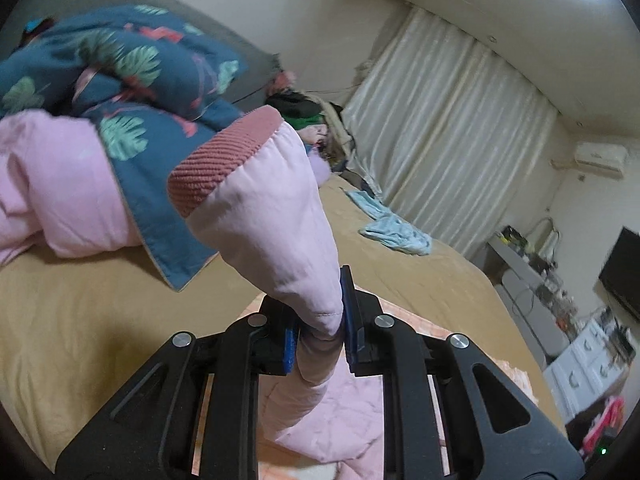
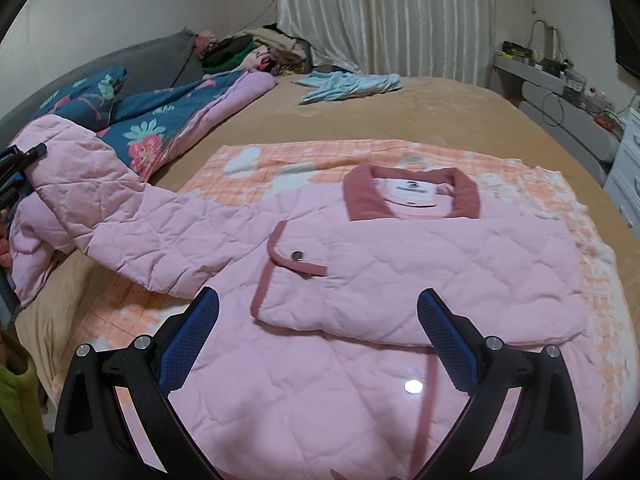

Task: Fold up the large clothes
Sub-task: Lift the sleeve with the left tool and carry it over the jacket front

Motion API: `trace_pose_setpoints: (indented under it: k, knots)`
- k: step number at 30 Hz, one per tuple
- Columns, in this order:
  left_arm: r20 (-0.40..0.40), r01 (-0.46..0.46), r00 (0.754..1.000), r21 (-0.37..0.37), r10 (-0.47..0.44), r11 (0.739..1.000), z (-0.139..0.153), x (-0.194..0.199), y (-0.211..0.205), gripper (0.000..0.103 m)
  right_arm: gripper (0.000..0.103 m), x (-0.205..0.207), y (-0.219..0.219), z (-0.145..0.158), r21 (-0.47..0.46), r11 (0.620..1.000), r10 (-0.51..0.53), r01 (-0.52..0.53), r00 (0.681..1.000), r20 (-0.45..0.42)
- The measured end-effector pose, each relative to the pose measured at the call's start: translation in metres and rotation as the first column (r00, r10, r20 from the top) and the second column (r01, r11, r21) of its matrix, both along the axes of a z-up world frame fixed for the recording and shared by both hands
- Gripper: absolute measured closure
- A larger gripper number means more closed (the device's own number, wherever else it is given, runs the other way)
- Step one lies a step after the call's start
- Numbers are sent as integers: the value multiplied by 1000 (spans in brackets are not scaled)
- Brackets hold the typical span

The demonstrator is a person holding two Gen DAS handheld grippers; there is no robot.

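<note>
Sleeve of the pink jacket sits pinched in the left gripper; right gripper gapes wide.

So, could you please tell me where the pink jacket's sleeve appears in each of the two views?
Left wrist view: the sleeve rises through the centre, clamped in the left hand-held gripper, its ribbed cuff uppermost.
Right wrist view: the sleeve runs from the jacket's body to the left edge.
Shared landmark: the light blue garment near the curtain.
</note>
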State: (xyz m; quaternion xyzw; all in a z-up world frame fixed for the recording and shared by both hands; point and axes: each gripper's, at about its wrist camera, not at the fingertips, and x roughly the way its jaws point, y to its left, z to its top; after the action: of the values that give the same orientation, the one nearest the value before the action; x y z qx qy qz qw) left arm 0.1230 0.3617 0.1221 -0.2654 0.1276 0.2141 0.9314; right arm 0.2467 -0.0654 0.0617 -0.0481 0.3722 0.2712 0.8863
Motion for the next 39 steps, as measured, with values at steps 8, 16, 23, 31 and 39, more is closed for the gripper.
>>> trace_pose_setpoints:
  k: [8,16,23,31,39]
  knots:
    - [-17,44,999,62,-43,997,28,12,-36,93,4,-10,-44,16,52,997,-51,51,999,11]
    - [-42,102,994,112,-98,988,44,27,-83,93,4,-23,-83,31,72,993,-98,95,995,36]
    - [-55,160,987,139,-154,977,51,38,-117,93,4,-30,-114,44,119,984,-136,130,990,44]
    - [-73,227,973,163,-218,960,52,51,-151,93,4,-32,-132,49,151,978,-155,146,987,50]
    - [-112,289,956,192,-272,938,48,69,-187,93,4,-30,-144,50,172,972,-167,157,985,46]
